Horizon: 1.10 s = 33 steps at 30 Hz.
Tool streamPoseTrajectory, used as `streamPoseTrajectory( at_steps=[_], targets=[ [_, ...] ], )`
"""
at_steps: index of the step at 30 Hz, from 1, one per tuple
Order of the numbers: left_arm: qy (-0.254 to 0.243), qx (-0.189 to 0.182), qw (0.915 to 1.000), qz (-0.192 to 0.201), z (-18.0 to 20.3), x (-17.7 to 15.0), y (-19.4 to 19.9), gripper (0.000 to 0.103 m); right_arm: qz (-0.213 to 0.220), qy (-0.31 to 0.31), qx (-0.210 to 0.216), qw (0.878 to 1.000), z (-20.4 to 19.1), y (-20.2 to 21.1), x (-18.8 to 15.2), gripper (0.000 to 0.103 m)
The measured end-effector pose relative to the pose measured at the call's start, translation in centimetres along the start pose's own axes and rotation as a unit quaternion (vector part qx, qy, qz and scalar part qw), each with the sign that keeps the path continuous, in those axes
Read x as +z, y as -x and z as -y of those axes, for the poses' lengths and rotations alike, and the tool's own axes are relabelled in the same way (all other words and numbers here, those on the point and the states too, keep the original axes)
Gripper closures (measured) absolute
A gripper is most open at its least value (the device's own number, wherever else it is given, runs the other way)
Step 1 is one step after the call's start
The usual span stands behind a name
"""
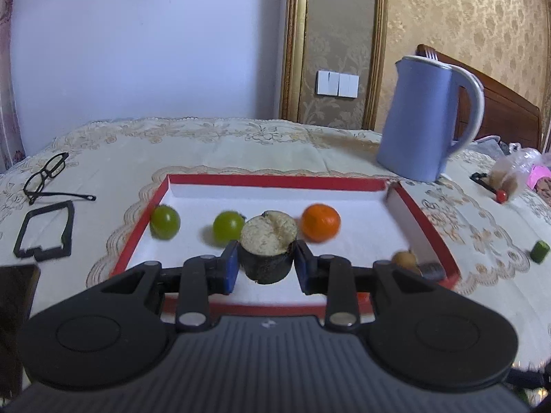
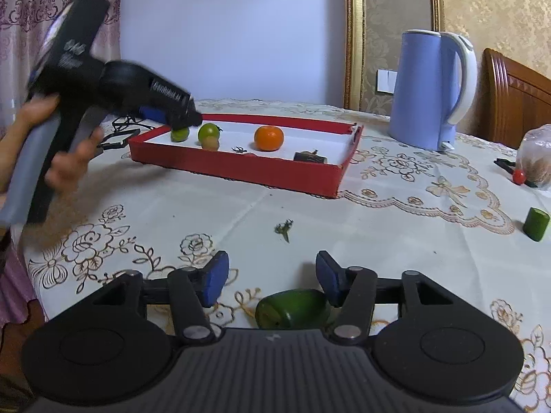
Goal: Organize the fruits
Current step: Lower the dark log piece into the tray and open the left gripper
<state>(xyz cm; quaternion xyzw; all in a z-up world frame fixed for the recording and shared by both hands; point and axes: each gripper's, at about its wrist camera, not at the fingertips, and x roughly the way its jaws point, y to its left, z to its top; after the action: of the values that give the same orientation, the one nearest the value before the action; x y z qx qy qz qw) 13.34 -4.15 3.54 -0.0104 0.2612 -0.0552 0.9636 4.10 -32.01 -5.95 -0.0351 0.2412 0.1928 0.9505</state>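
Note:
My left gripper (image 1: 266, 261) is shut on a dark-skinned cut fruit piece (image 1: 268, 246) with a pale top, held over the red tray (image 1: 275, 181). In the tray lie two green fruits (image 1: 165, 222) (image 1: 228, 226), an orange (image 1: 321, 222) and a small brown fruit (image 1: 404, 259). In the right wrist view the left gripper (image 2: 179, 122) reaches over the tray's left end (image 2: 237, 168). My right gripper (image 2: 272, 275) is open just above the tablecloth, with a green cut fruit piece (image 2: 292, 309) lying below, by its right finger. Another green piece (image 2: 535, 224) stands at the right.
A blue kettle (image 1: 423, 117) stands behind the tray's right corner. Glasses (image 1: 48, 175) and a black frame (image 1: 44, 230) lie left of the tray. A plastic bag (image 2: 537, 158) with a small red fruit (image 2: 518, 176) sits far right. A stem scrap (image 2: 284, 229) lies on the cloth.

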Motion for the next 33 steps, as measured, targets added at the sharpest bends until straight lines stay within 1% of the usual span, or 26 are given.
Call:
streamPoseTrajectory(
  at_steps=[3,6,8,9,14,19,22,26,27,28,29,30,31,32,33],
  targets=[
    [-0.002,0.004,1.0000,-0.007,0.0,1.5,-1.8,0.073,-0.002,0.004,-0.005,1.000,0.2,0.3,-0.4,0.046],
    [-0.008,0.017,0.9997,-0.013,0.3,2.6,-3.8,0.073,-0.002,0.006,-0.006,1.000,0.4,0.8,-0.6,0.045],
    [-0.007,0.020,0.9995,-0.024,0.4,3.4,-5.3,0.073,0.000,0.009,-0.008,1.000,0.5,1.0,-0.8,0.033],
    [-0.006,0.020,0.9994,-0.028,0.5,3.6,-5.9,0.073,0.002,0.013,-0.012,1.000,0.5,1.2,-0.9,0.031],
    [-0.009,0.034,0.9984,-0.044,1.2,4.3,-8.7,0.072,0.005,0.018,-0.015,1.000,0.9,1.8,-1.5,0.031],
    [0.001,0.031,0.9976,-0.062,1.1,4.0,-9.8,0.072,0.007,0.010,-0.007,1.000,1.6,2.3,-1.8,0.031],
    [0.008,0.032,0.9970,-0.071,0.8,3.8,-9.9,0.072,0.009,0.006,-0.003,1.000,1.7,2.2,-1.8,0.031],
    [0.011,0.023,0.9981,-0.056,0.5,3.4,-8.5,0.072,0.013,0.002,0.005,1.000,1.6,2.0,-1.8,0.031],
    [0.010,0.023,0.9984,-0.051,0.4,3.2,-8.0,0.067,0.014,0.003,0.004,1.000,1.5,1.8,-1.7,0.031],
    [0.009,0.023,0.9988,-0.043,0.4,3.0,-7.4,0.056,0.015,0.004,0.004,1.000,1.5,1.7,-1.7,0.032],
    [0.006,0.026,0.9992,-0.029,0.4,2.7,-6.6,0.049,0.015,0.004,0.003,1.000,1.4,1.6,-1.6,0.037],
    [0.002,0.032,0.9994,-0.015,0.4,2.4,-5.8,0.038,0.015,0.005,0.001,1.000,1.3,1.5,-1.6,0.040],
    [-0.002,0.039,0.9992,0.000,0.5,2.1,-4.9,0.032,0.015,0.005,0.003,1.000,1.2,1.5,-1.6,0.047],
    [-0.007,0.048,0.9987,0.017,0.6,1.7,-3.9,0.029,0.015,0.005,0.005,1.000,1.2,1.5,-1.5,0.055],
    [-0.012,0.054,0.9981,0.029,0.6,1.4,-3.1,0.026,0.014,0.005,0.006,1.000,1.2,1.5,-1.5,0.058]
  ],
)
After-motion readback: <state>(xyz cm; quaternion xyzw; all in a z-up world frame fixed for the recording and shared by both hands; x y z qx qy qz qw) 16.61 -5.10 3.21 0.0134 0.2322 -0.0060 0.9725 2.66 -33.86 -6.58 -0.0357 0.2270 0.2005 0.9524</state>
